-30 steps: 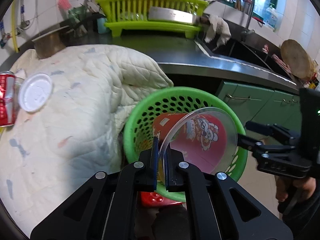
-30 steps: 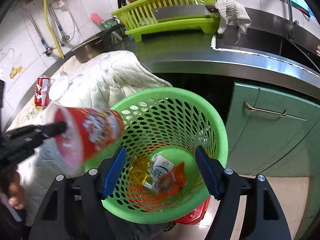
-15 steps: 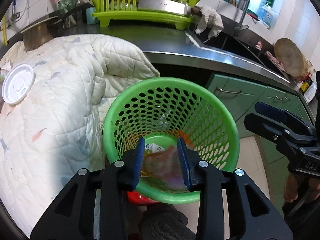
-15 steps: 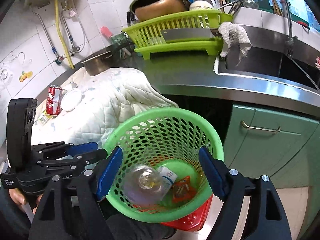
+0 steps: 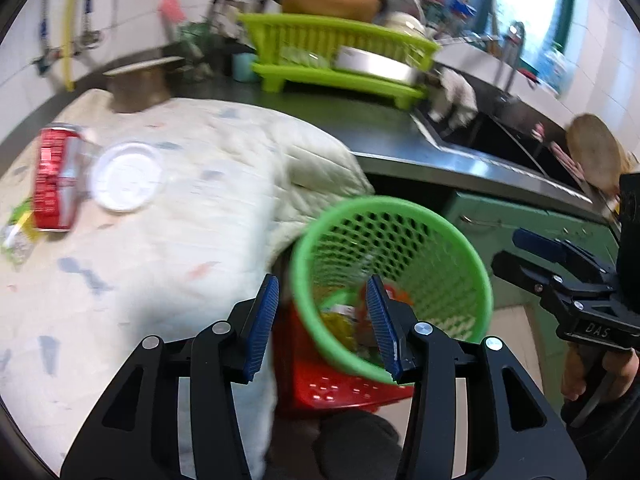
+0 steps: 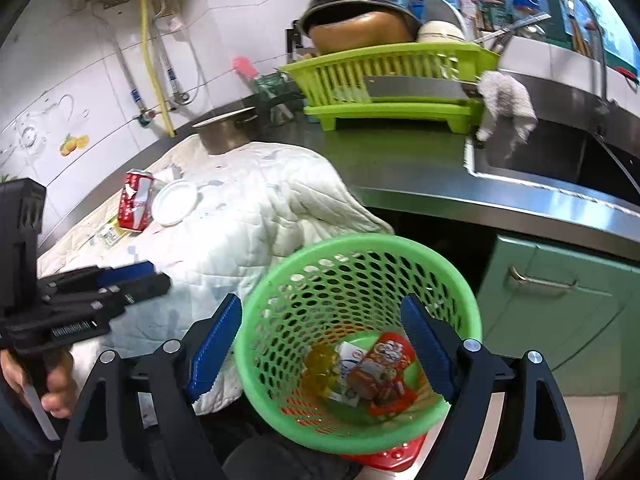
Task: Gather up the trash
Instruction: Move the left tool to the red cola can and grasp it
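Green plastic mesh forms the bin [image 6: 360, 320], which stands on a red base [image 6: 384, 452] just beside the bench [image 6: 420, 168], in front of a dark gap under the steel edge. Inside the bin lie a red cup [image 6: 384, 372], a yellow wrapper [image 6: 316, 368] and a white carton [image 6: 350, 354], all at the bottom and touching one another. The left tool [image 5: 324, 320] hangs above the bin's near rim with its blue pads spread apart and nothing between them. The right tool [image 6: 320, 348] is spread wide too, one pad left of the bin and one over its right side, gripping nothing. Left of the bin, a quilted white cloth [image 6: 248, 208] covers the bench and droops over its edge, touching the bin's rim. On the cloth, well away from the bin, a red can [image 6: 136, 202] lies on its side with a white lid [image 6: 174, 202] just beside it and a small green wrapper [image 5: 18, 224] near the can's other side. Beyond the bin, at the back of the bench, stand a steel pot [image 6: 226, 130] and a lime dish rack [image 6: 392, 80]; the sink [image 6: 552, 152] lies to the right of the rack.
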Motion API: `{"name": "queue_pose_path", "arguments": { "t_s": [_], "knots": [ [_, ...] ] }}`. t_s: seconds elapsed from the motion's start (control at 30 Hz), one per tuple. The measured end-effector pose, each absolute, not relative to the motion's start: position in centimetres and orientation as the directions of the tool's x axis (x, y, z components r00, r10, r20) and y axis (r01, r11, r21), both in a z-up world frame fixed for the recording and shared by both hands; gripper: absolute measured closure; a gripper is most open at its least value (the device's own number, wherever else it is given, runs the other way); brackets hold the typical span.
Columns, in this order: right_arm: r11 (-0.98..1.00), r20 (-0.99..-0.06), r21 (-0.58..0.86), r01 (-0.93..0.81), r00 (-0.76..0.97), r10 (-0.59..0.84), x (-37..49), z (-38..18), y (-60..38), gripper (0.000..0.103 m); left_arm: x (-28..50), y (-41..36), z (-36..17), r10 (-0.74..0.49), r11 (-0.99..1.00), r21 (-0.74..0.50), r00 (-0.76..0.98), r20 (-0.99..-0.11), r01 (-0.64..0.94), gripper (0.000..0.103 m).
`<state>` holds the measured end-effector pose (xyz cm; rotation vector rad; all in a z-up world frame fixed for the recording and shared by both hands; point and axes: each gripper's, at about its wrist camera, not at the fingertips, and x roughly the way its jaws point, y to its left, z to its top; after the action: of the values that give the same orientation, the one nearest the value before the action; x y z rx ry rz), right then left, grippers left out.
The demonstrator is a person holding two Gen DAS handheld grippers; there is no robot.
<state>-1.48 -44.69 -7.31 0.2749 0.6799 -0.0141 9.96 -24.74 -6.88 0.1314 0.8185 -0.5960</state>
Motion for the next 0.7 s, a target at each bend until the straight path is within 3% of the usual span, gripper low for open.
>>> {"name": "queue_pose_path", "arguments": {
  "t_s": [0.27, 0.33, 0.43, 0.6, 0.7],
  "knots": [
    [0.97, -0.608, 0.244, 0.004, 0.78, 0.149, 1.3, -6.2, -40.3, 0.023, 13.5, -16.2, -3.4, -0.305, 0.929, -0.049, 0.685, -0.662, 0.366, 0.053],
    [0.97, -0.608, 0.241, -0.021, 0.776, 0.168, 2.1, -6.1, -39.3, 0.023, 15.1, -13.9, -2.6, -0.261, 0.95, -0.041, 0.716, -0.647, 0.309, 0.045],
    [0.969, -0.608, 0.24, -0.06, 0.769, 0.198, 3.2, -5.9, -37.7, 0.023, 17.7, -10.8, -1.9, -0.195, 0.972, -0.024, 0.751, -0.631, 0.232, 0.041],
    [0.966, -0.617, 0.232, -0.115, 0.751, 0.237, 5.8, -5.9, -34.9, 0.023, 22.1, -7.5, -1.9, -0.16, 0.981, -0.021, 0.754, -0.637, 0.191, 0.039],
    [0.965, -0.627, 0.223, -0.14, 0.737, 0.252, 7.6, -6.0, -33.3, 0.023, 24.4, -6.6, -2.2, -0.181, 0.978, -0.039, 0.742, -0.646, 0.205, 0.031]
  ]
}}
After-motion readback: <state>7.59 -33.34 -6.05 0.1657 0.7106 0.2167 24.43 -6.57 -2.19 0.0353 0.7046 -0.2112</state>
